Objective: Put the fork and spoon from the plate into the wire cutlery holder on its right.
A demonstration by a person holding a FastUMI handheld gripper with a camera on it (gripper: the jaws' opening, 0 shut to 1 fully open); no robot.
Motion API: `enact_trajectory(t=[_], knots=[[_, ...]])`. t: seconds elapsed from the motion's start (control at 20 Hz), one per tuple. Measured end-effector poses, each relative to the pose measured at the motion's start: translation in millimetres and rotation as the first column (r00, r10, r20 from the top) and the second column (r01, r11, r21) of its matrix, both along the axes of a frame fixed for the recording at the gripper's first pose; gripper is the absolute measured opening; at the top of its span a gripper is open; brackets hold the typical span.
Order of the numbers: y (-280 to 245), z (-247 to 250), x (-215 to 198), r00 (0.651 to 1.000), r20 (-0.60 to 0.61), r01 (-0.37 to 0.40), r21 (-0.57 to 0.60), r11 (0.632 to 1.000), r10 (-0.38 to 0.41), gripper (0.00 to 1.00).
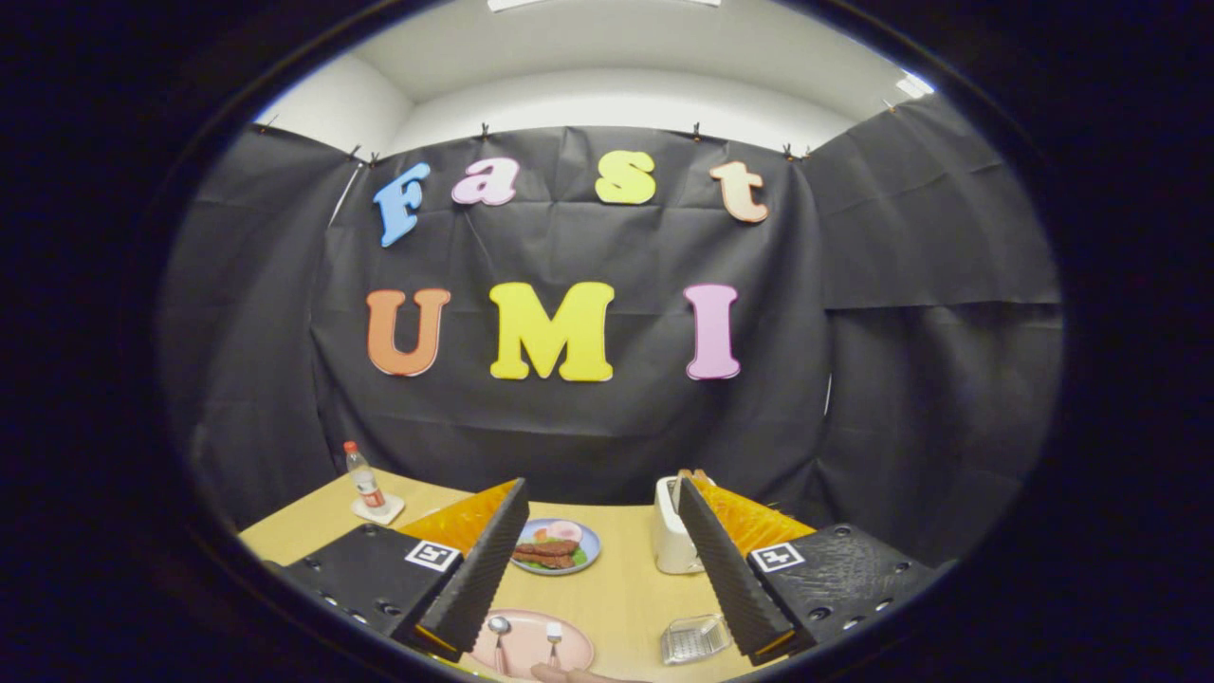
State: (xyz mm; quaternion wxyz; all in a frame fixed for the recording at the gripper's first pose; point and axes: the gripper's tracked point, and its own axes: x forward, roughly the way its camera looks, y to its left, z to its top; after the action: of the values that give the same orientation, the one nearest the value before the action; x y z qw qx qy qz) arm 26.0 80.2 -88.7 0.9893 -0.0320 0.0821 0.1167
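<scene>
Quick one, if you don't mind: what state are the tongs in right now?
Tongs: open, holding nothing, above the table with the pink plate between the fingers.

pink plate cut off, cutlery holder half-hidden

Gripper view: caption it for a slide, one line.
Open gripper above pink plate holding spoon and fork; wire cutlery holder beside.
</scene>
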Motion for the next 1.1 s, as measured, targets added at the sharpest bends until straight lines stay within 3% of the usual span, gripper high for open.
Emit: enact_trajectory(t=[0.35, 0.65, 0.8, 1.0, 1.1], knots=[[19.7, -149.0, -1.0, 0.970, -0.242, -0.032, -0.109, 0.994, 0.005, 0.96], [31.5, -250.9, -18.1, 0.893, -0.451, -0.080, -0.154, 0.985, 0.002, 0.96], [32.0, -291.5, -32.8, 0.843, -0.538, -0.101, -0.179, 0.979, -0.012, 0.96], [40.3, -327.4, -52.6, 0.770, -0.637, -0.173, -0.172, 0.970, 0.025, 0.96], [35.7, -337.4, -51.7, 0.755, -0.655, -0.182, -0.194, 0.964, 0.010, 0.86]])
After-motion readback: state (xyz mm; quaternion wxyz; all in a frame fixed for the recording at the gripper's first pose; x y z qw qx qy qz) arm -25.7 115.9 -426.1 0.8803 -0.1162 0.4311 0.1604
